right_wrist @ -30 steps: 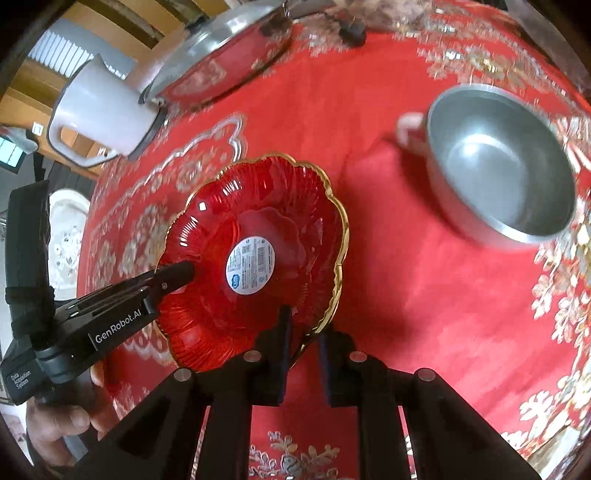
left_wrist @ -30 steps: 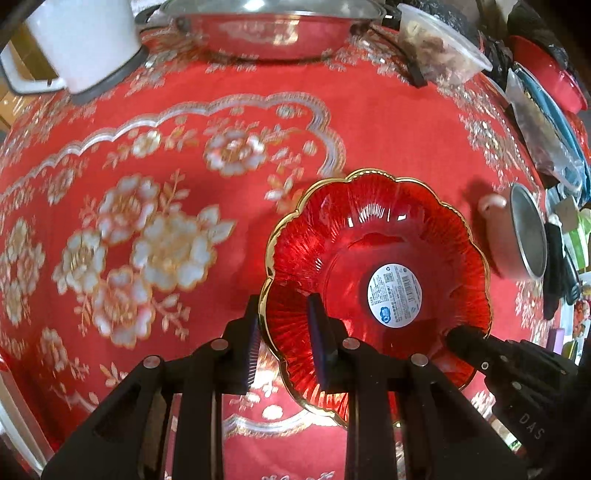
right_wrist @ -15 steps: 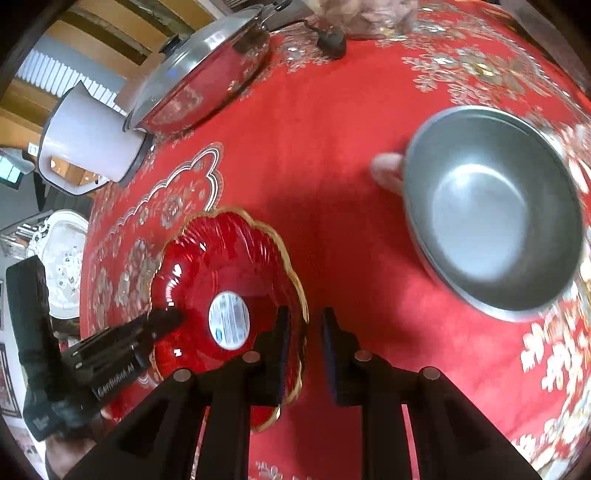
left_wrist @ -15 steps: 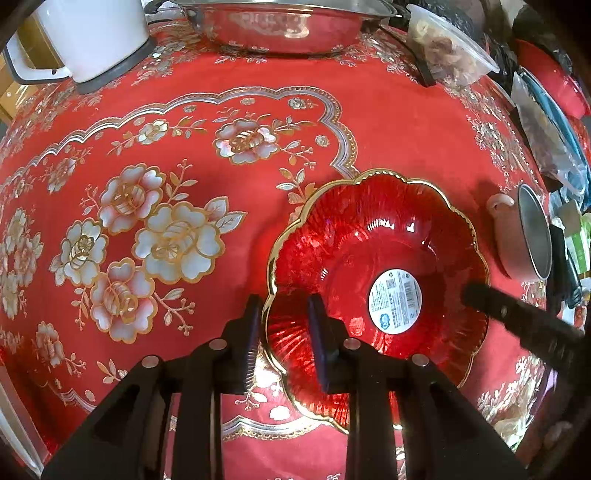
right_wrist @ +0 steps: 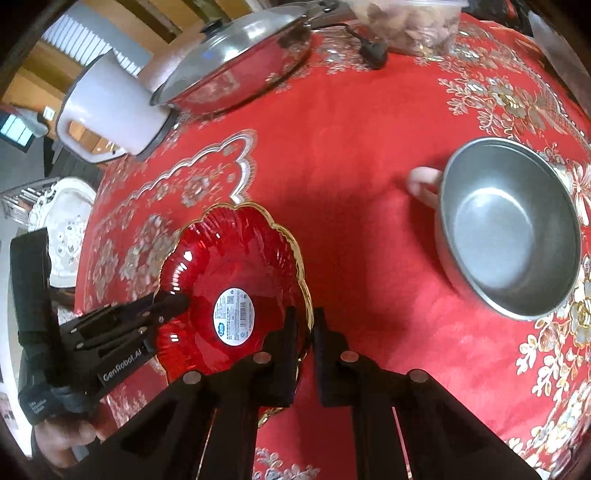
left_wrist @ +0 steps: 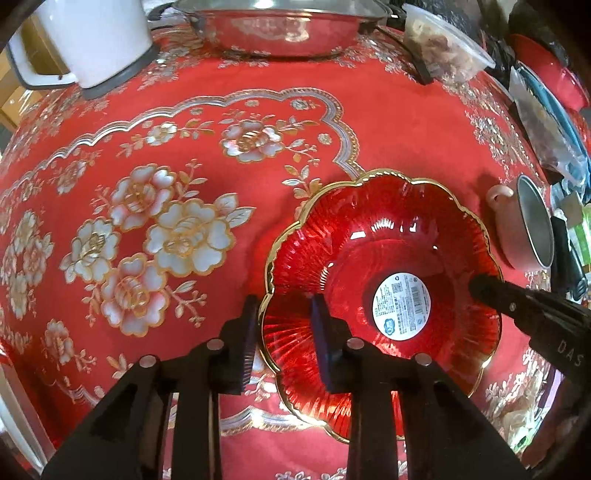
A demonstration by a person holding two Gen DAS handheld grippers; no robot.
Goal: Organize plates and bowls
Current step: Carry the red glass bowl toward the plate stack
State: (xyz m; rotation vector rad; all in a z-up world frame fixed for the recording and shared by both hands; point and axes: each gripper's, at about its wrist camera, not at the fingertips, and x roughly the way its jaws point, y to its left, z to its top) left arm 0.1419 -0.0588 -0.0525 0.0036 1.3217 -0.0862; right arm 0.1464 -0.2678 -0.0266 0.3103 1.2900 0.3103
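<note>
Left wrist view: red glass plate (left_wrist: 384,295) with a scalloped gold rim and a round white label at its centre, lying on the red tablecloth (left_wrist: 184,166) printed with silver and gold flowers. Left gripper (left_wrist: 284,325) straddling the plate's near-left rim, 1 finger outside the edge and 1 over the ribbed inner slope; jaws apart with a visible gap on each side of the rim, so not clamped. Right gripper (left_wrist: 480,286) reaching in from the right, tip at the plate's far-right rim; cannot tell its jaw state from here. Just beyond the plate on the right, a pink-handled steel bowl (left_wrist: 524,232), apart from the plate. At the far edge of the table, a white kettle (left_wrist: 92,40), a lidded steel pan (left_wrist: 277,29) and a clear plastic tub (left_wrist: 443,48).

Right wrist view: same red plate (right_wrist: 236,288), low and left of centre on the cloth. Right gripper (right_wrist: 304,325) at the plate's right edge, 1 finger inside the rim and 1 outside, jaws drawn close with the gold rim between them; whether the pads actually touch the rim, cannot tell. Left gripper (right_wrist: 173,301) coming in from the left at the opposite rim, a hand (right_wrist: 62,435) holding it at lower left. Steel bowl (right_wrist: 509,229) empty, upright, well to the right of the plate. Kettle (right_wrist: 110,107) and pan (right_wrist: 236,70) at the back.
</note>
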